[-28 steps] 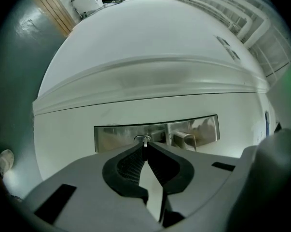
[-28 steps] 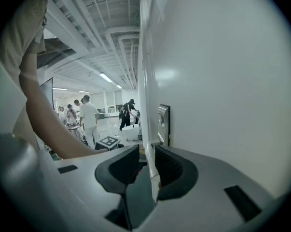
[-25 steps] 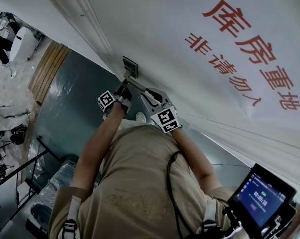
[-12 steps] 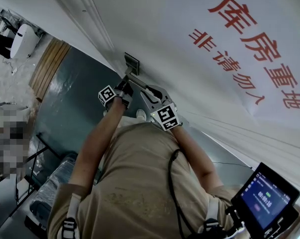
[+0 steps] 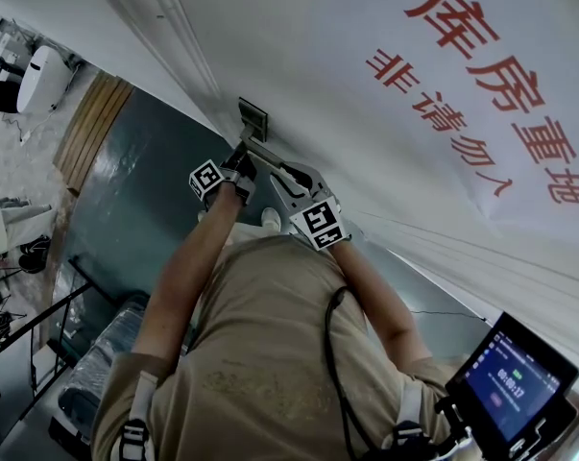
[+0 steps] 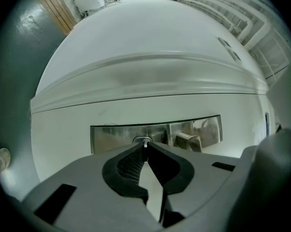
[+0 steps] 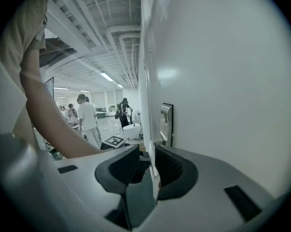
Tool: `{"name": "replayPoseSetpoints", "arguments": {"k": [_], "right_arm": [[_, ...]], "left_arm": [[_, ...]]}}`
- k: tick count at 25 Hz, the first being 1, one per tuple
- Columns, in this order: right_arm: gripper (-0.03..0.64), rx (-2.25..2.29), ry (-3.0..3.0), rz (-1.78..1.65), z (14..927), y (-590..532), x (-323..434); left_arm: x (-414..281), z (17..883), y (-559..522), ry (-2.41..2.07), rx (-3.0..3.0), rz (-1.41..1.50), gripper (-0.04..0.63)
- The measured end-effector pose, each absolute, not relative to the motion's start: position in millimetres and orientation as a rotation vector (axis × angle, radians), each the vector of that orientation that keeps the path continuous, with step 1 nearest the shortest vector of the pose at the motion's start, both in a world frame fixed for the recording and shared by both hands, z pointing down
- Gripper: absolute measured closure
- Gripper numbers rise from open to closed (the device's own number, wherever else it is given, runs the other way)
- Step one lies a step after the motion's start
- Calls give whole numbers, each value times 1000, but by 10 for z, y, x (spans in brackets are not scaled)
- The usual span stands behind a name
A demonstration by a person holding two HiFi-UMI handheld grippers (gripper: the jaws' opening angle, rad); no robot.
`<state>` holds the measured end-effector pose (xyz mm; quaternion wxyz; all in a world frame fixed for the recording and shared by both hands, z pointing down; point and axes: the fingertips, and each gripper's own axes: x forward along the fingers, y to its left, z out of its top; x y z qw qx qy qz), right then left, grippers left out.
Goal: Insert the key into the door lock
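Two grippers are up at the white door (image 6: 150,57). The left gripper (image 6: 145,150) has its fingers clenched on the thin key (image 6: 145,142), whose tip meets the keyhole in the metal lock plate (image 6: 114,138), just beside the handle (image 6: 188,140). The right gripper (image 7: 147,154) hangs close along the door, its fingers released with nothing pinched between them.

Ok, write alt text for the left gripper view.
The left gripper, jaws shut on a thin key, holds its tip at a steel lock plate on a white door. A handle juts from the plate's right.
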<state>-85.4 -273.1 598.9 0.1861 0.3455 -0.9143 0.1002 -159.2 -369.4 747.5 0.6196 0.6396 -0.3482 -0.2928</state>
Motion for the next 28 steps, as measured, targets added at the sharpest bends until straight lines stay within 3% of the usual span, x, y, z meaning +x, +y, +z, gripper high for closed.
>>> {"name": "replayPoseSetpoints", "arguments": {"k": [28], "right_arm": [[506, 966, -2599, 291, 5990, -2651, -921]], "left_arm": [[-1563, 7484, -3738, -966, 1696, -341, 543]]}}
